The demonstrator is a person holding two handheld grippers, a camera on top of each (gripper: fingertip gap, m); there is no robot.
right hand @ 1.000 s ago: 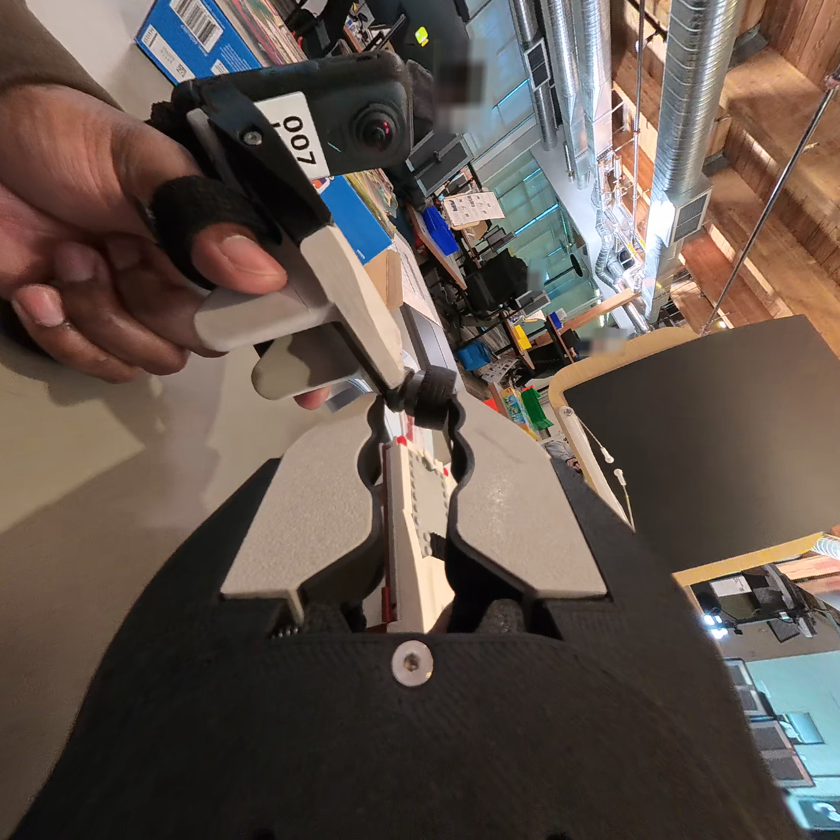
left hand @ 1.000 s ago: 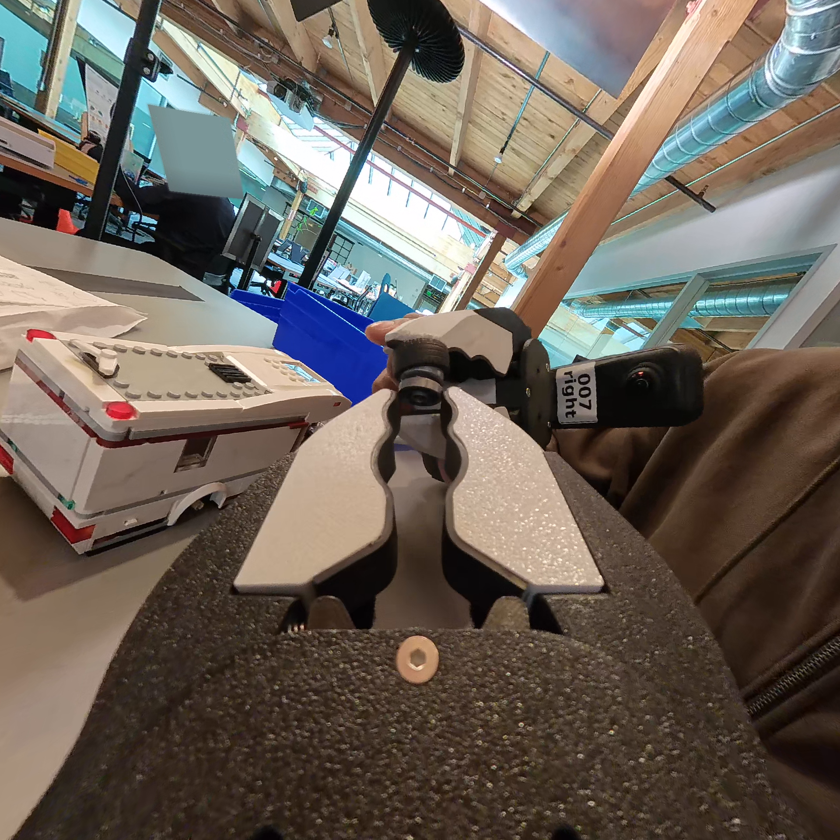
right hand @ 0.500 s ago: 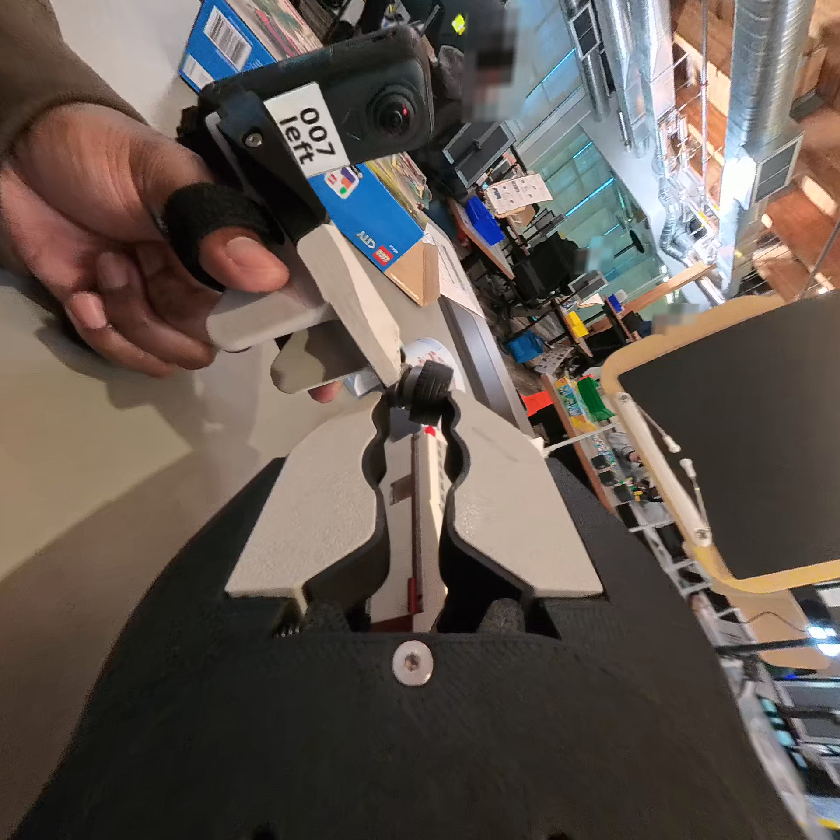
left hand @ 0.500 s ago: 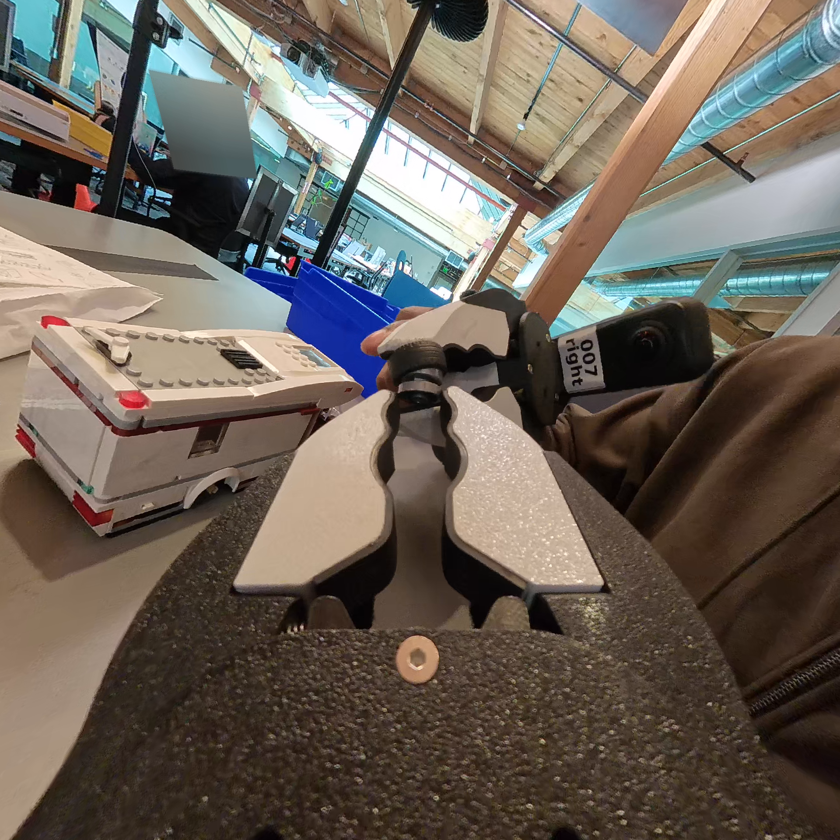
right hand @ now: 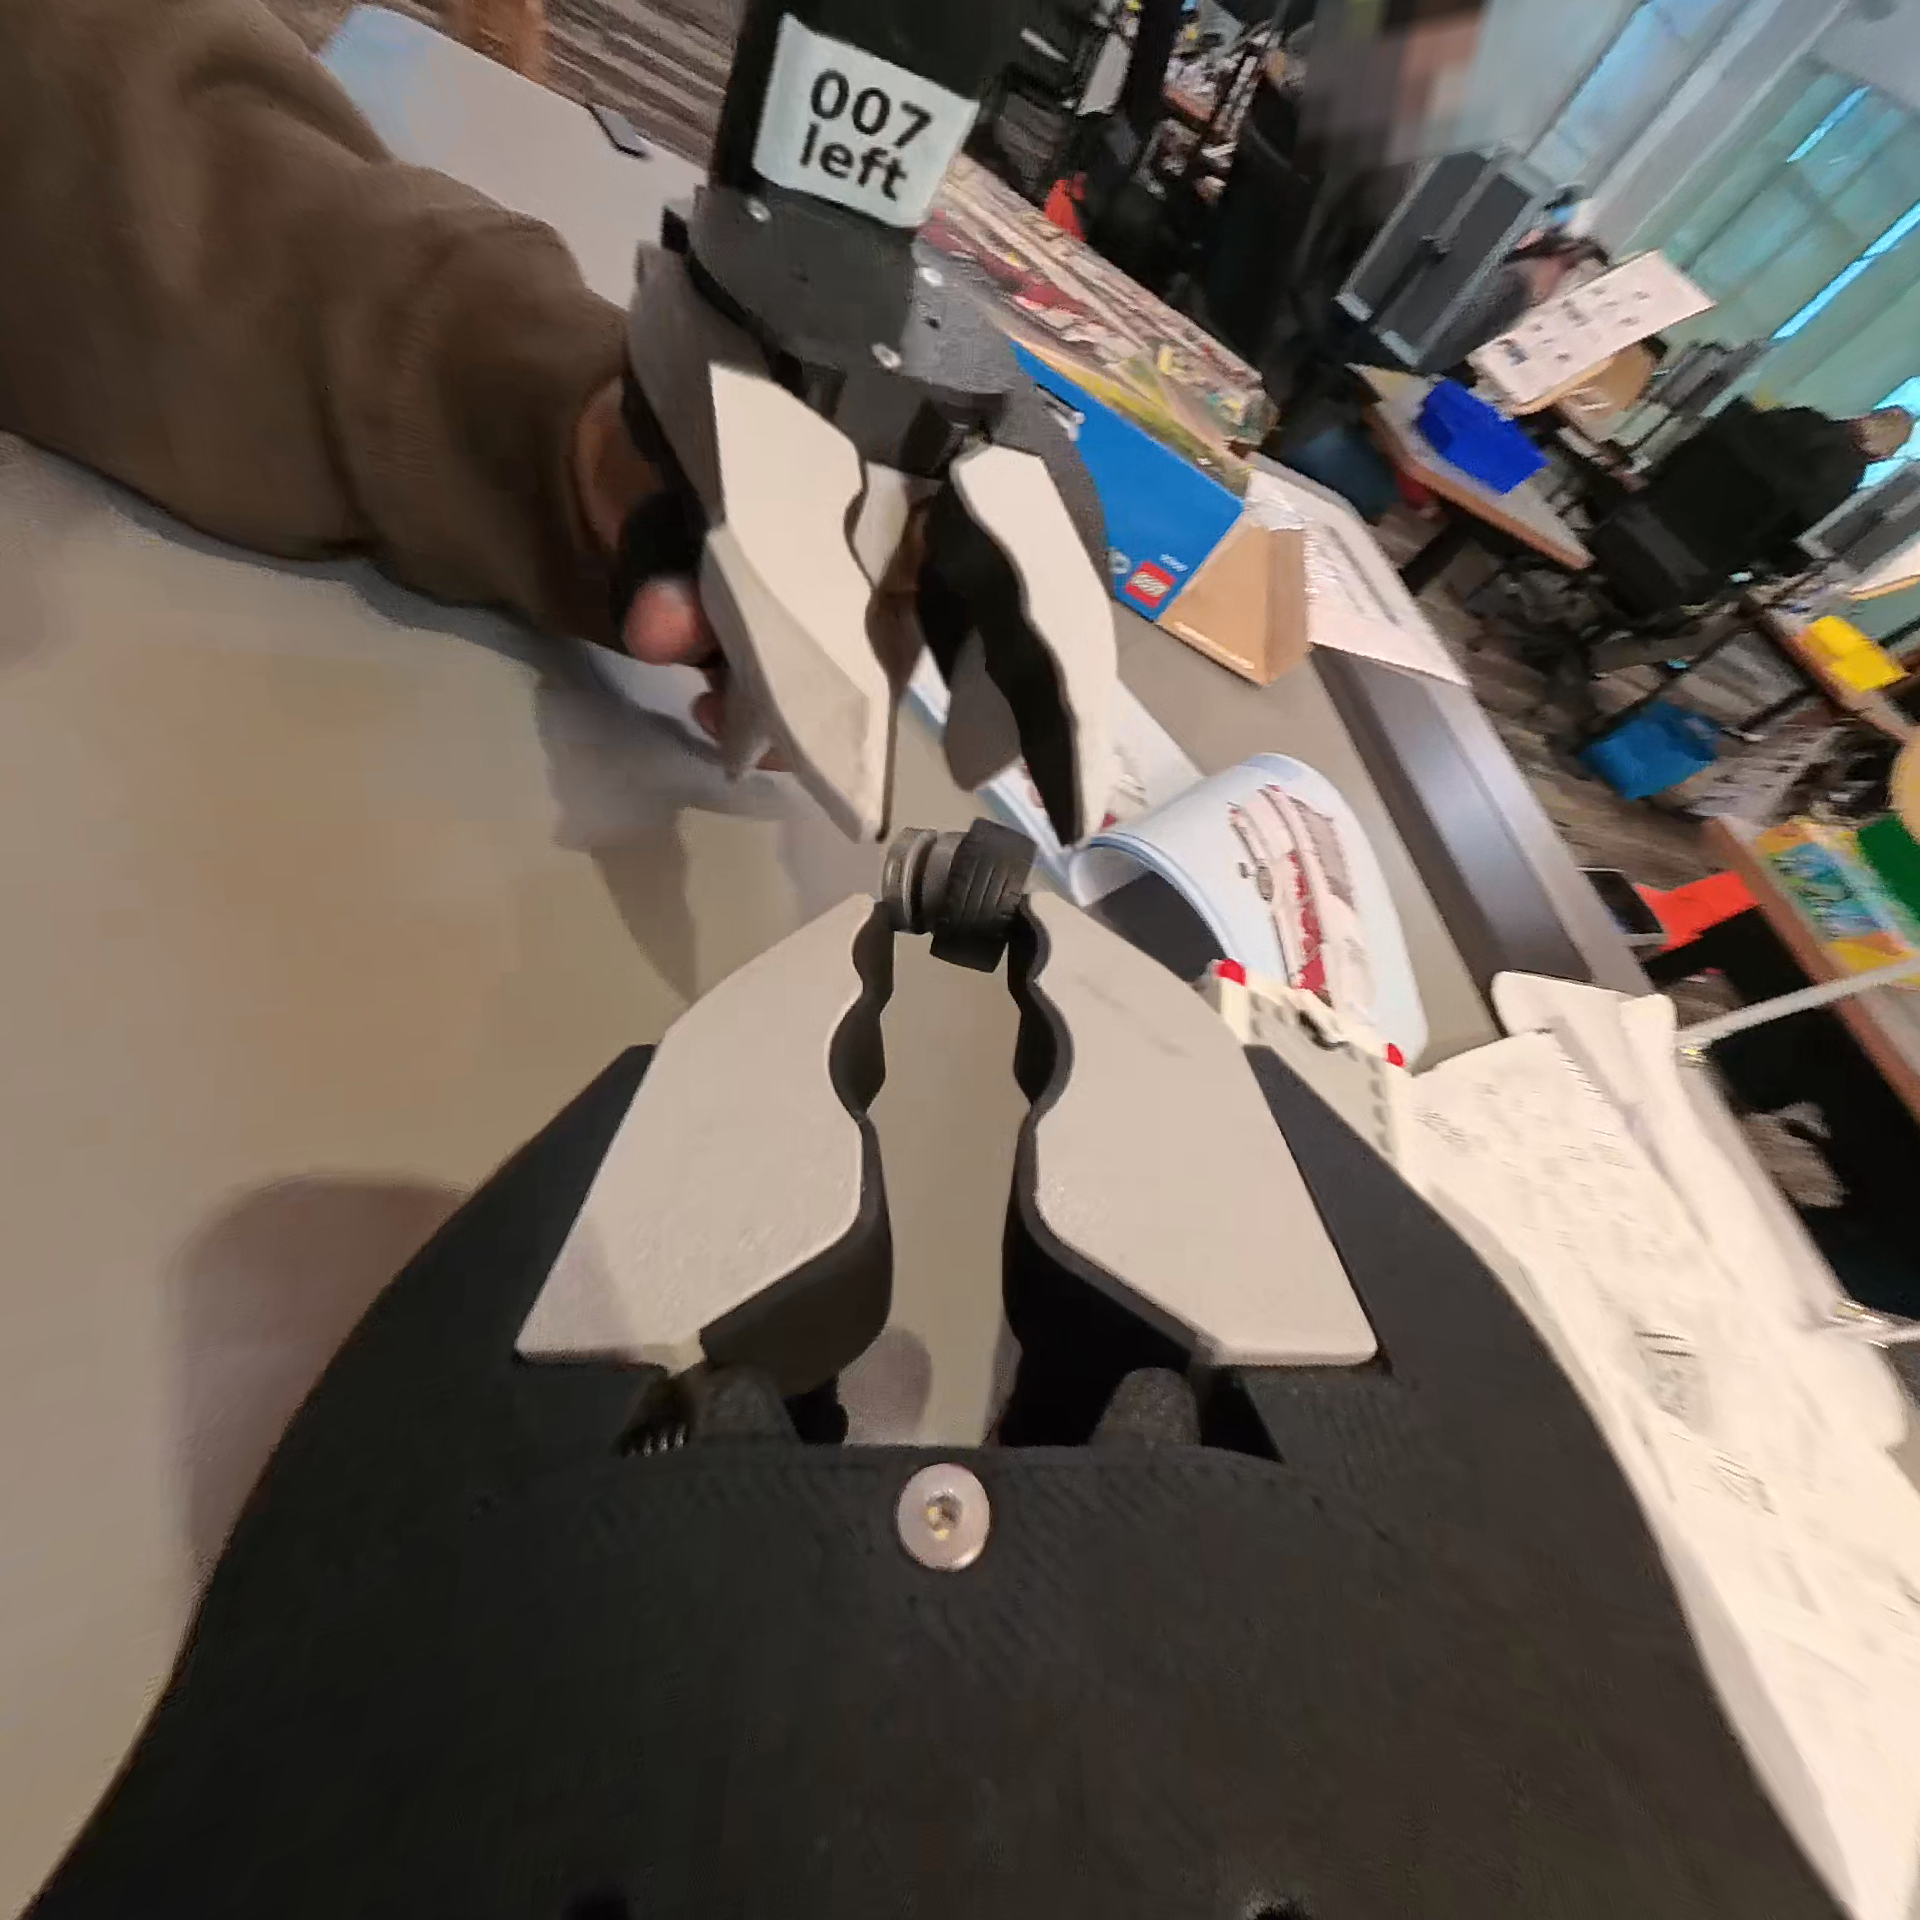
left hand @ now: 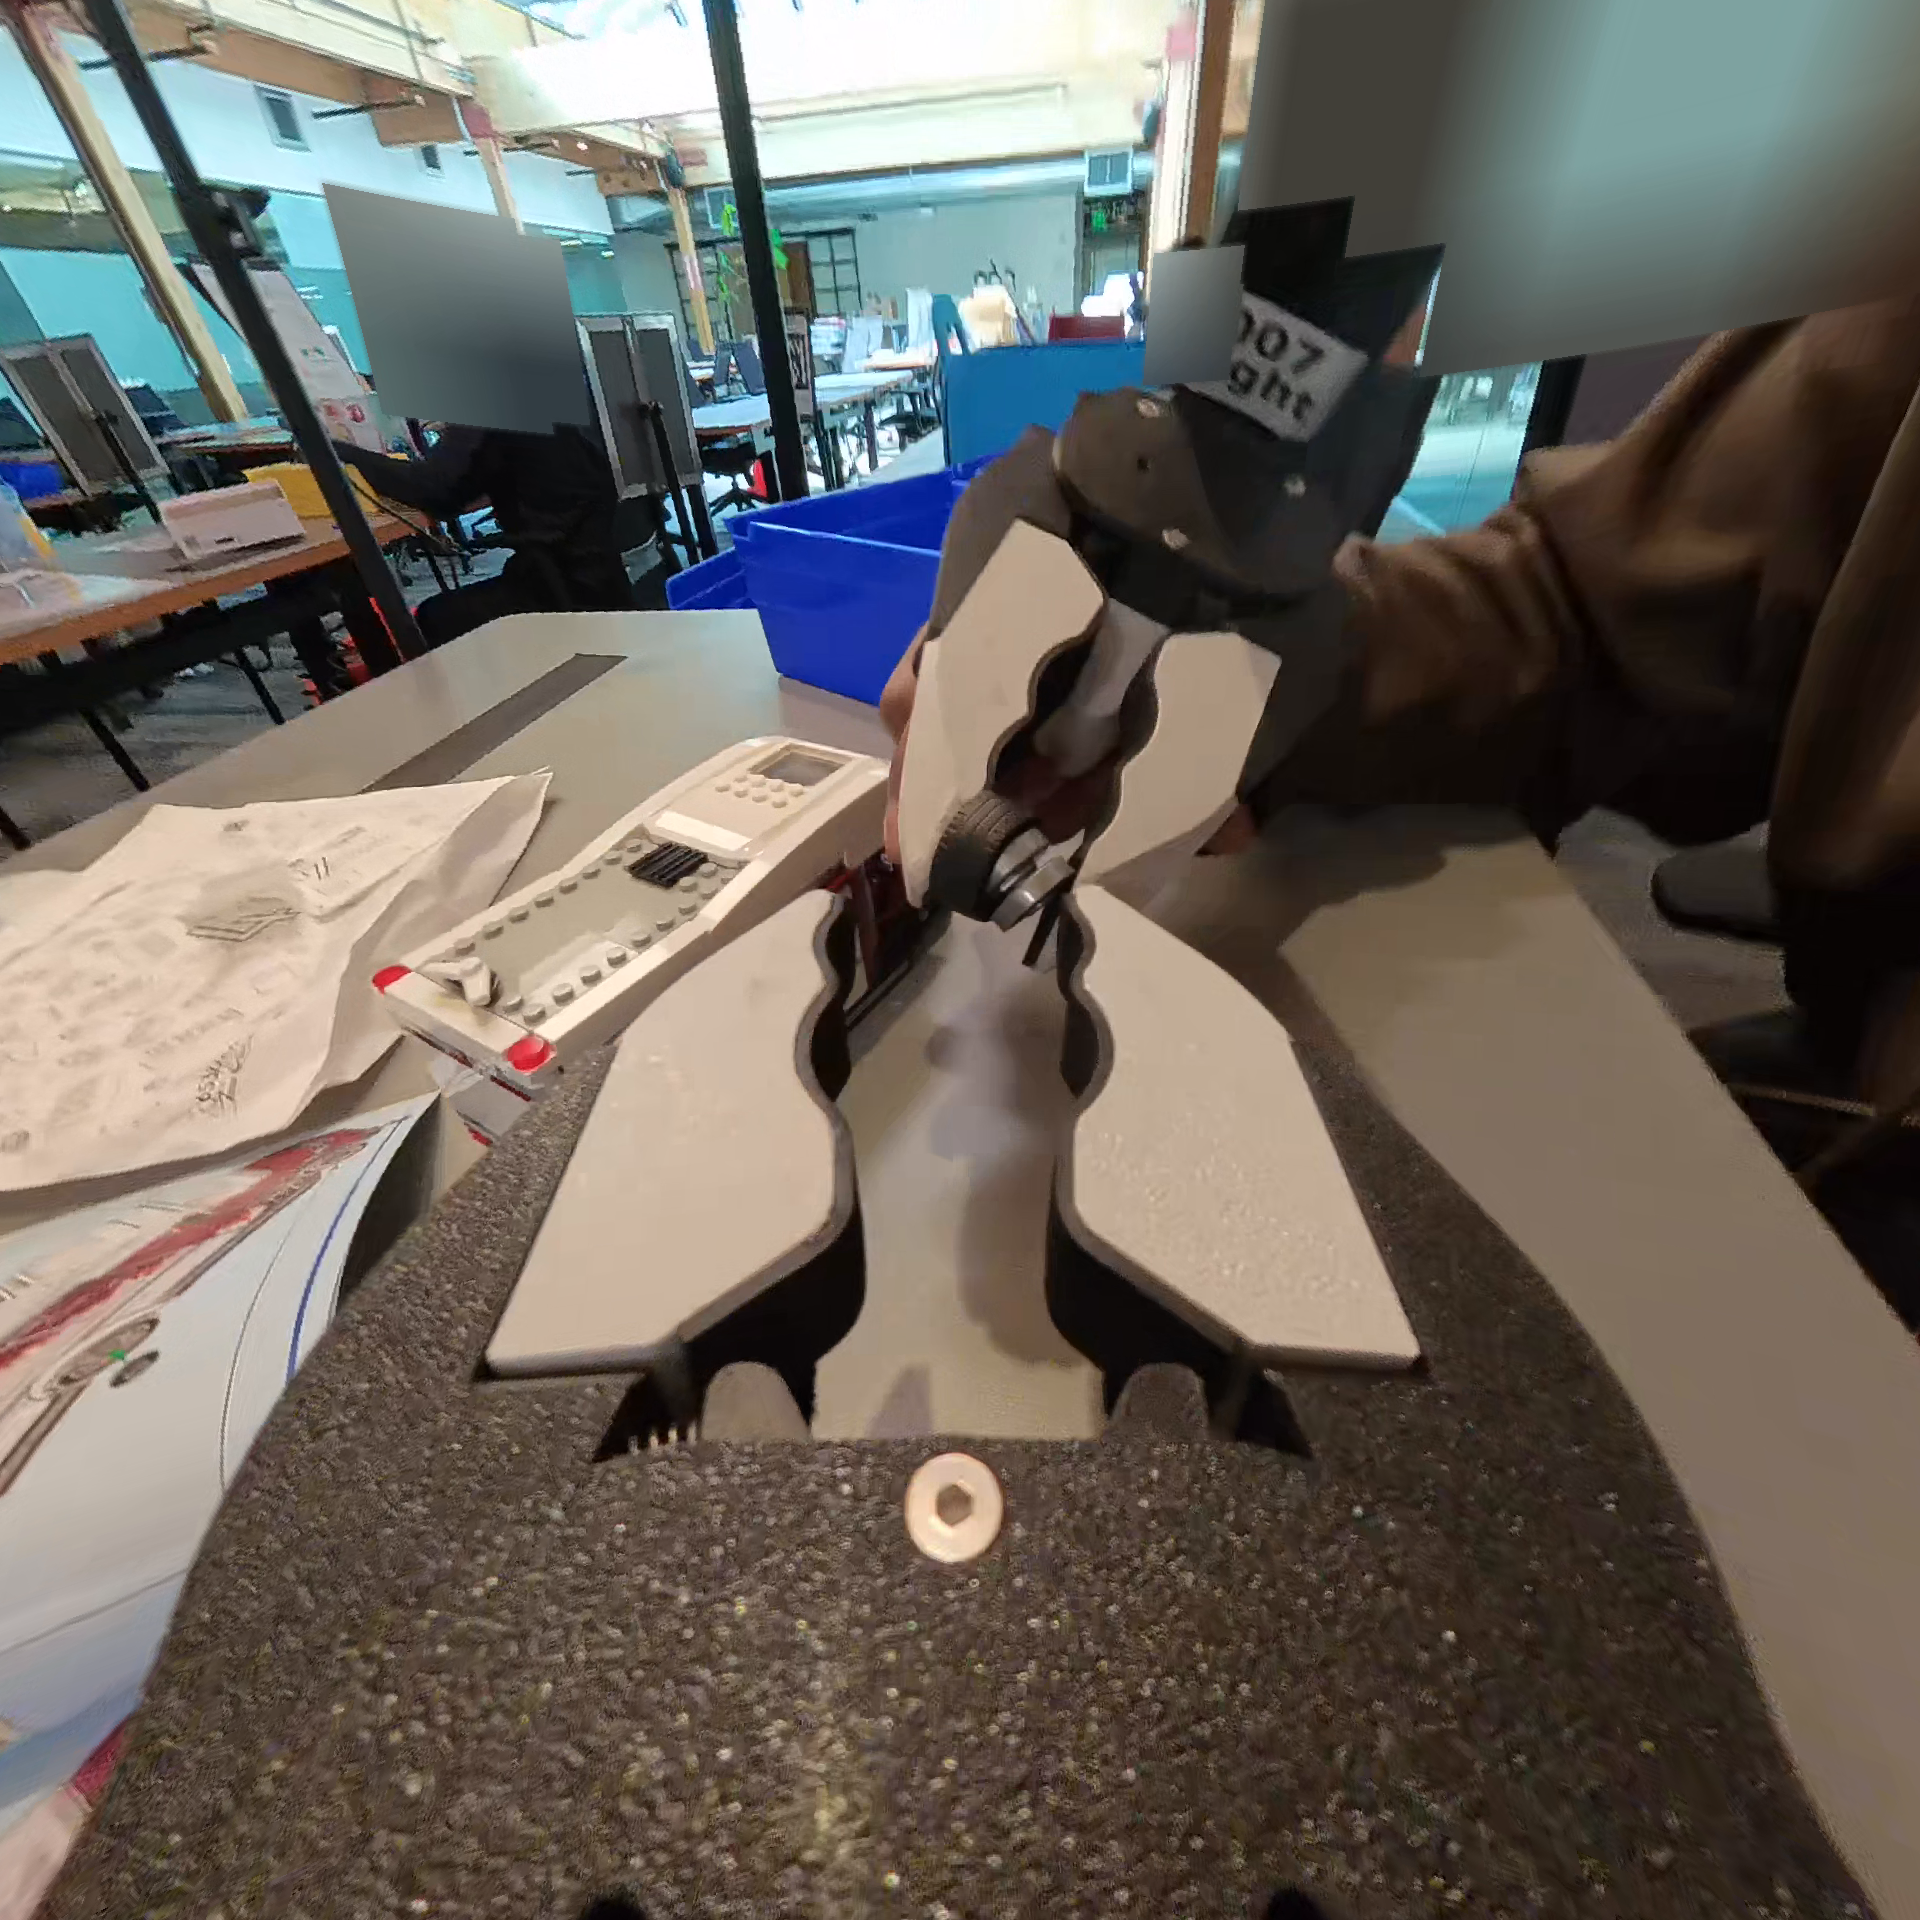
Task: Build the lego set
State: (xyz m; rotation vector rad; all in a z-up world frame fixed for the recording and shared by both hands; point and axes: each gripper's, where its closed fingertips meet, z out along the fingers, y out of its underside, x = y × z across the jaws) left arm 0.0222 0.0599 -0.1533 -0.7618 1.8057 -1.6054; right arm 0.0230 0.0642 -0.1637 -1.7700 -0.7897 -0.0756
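Right gripper (right hand: 951,914) clamps a small black rubber wheel with grey hub (right hand: 961,883) at its fingertips, pads pressed on both sides. Left gripper (left hand: 951,920) is spread wide and holds nothing, tips just beside that wheel. White brick-built toy vehicle with red studs (left hand: 623,914) sits on the grey table (left hand: 1455,1039) left of the grippers, printed paper sheets (left hand: 208,956) beside it, blue plastic bins (left hand: 831,582) behind.

We see bright daylight from windows at twelve o'clock, soft shadows on the grey table (left hand: 1455,1039). Right wrist view smears with motion blur toward three o'clock; wide-angle bending at edges.
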